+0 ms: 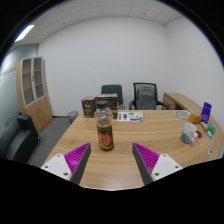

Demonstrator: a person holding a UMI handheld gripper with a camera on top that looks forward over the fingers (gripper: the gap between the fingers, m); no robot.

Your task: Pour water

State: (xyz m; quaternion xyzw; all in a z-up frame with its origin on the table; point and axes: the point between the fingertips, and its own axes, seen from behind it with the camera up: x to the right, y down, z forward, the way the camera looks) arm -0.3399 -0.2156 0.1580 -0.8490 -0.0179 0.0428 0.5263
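My jaws stand apart, holding nothing. The bottle [104, 130] stands upright on the table [150, 135], just ahead between them. I'm on approach; next I must close on it squarely.

I see a bottle [104, 130] upright on the surface [150, 135], just ahead of my hand-held gripper [113, 160], nearer its left finger; fingers apart, nothing btwn them. Box [88, 106] behind bottle, far edge. Two chairs [130, 96] beyond surface. Small items [197, 127] on the right. Cabinet [34, 90] at left wall.
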